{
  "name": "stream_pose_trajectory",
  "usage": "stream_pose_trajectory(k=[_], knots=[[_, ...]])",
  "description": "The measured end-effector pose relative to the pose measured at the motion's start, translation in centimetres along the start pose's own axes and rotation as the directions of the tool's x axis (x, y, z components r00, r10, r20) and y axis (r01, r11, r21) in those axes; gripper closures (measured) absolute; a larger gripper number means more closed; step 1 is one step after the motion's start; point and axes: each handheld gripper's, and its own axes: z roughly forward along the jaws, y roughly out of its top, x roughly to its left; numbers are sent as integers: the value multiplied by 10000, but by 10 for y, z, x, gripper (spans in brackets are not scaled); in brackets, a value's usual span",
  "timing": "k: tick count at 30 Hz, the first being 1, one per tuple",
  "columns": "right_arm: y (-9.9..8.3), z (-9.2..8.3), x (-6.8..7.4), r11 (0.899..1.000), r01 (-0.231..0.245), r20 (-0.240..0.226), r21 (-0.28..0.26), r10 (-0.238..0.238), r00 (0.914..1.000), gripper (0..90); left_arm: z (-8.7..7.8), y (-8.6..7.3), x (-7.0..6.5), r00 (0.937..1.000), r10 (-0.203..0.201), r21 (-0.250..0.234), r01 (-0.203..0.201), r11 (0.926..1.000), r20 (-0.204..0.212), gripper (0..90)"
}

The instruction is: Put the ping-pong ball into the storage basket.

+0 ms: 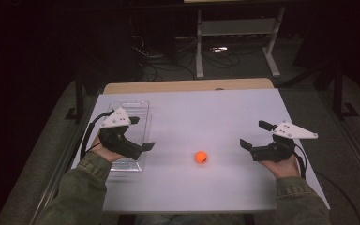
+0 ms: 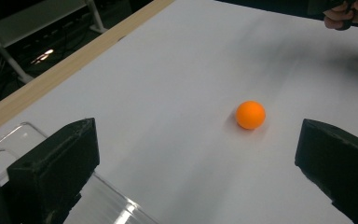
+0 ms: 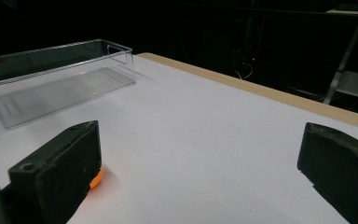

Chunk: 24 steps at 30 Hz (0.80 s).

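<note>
Both released: left gripper (image 1: 145,133) over the clear tray (image 1: 143,107), right gripper (image 1: 253,136) at right. Orange ball (image 1: 200,157) mid-table, near edge (free to roll). Risk: clipped by a jaw, rolling off.

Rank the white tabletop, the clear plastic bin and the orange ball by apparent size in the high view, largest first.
1. White tabletop, the largest by far.
2. Clear plastic bin, partly hidden under the left gripper.
3. Orange ball, plainly the smallest.
</note>
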Motion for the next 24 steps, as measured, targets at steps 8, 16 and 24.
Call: stream_pose_trajectory(k=[8,16,24], knots=[[0,1,1,10000,34,-23,12,-34,10000,0,13,7,-2,9995,154,365,-163,9992,264,0],[0,1,0,10000,33,-101,11,-33,9999,0,22,10,2,9990,87,491,-108,9987,427,0],[0,1,0,10000,21,-111,-27,-21,9999,0,31,17,2,9981,208,760,-252,9968,582,0]])
